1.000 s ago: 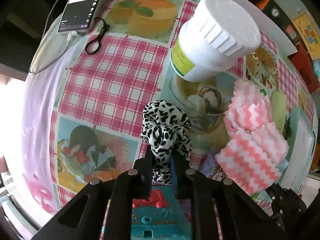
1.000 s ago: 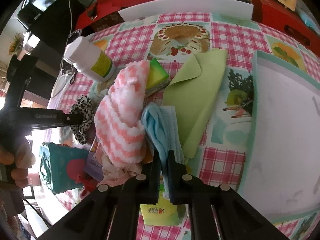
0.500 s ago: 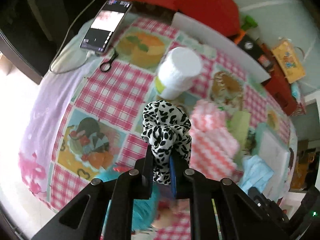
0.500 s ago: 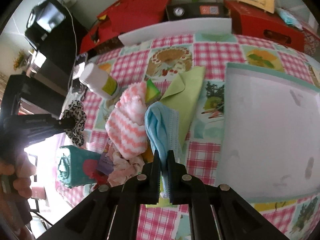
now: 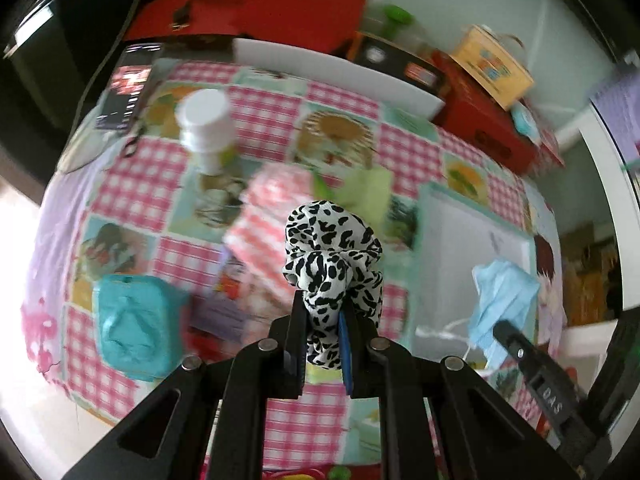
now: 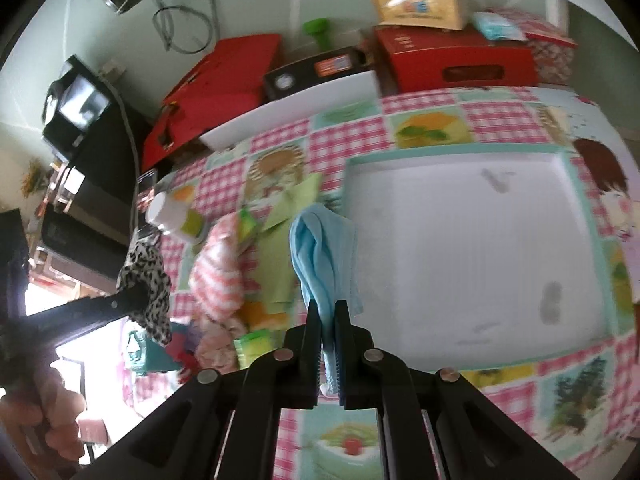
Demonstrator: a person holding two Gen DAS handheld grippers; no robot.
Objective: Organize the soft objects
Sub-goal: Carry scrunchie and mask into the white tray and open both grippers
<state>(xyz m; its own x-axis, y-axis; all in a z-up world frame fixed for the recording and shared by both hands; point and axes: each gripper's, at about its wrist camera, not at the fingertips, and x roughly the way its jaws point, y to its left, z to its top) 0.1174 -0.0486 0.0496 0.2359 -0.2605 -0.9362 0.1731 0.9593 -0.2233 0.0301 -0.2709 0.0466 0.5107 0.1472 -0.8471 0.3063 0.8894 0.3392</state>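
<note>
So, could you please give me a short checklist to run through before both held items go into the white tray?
1. Left gripper shut on the spotted scrunchie: ok.
2. Right gripper shut on the blue face mask: ok.
3. White tray free of other items: ok, only smudges show.
4. Mask hanging clear of the pink striped cloth: ok.
5. Scrunchie directly over the tray: cannot tell.
</note>
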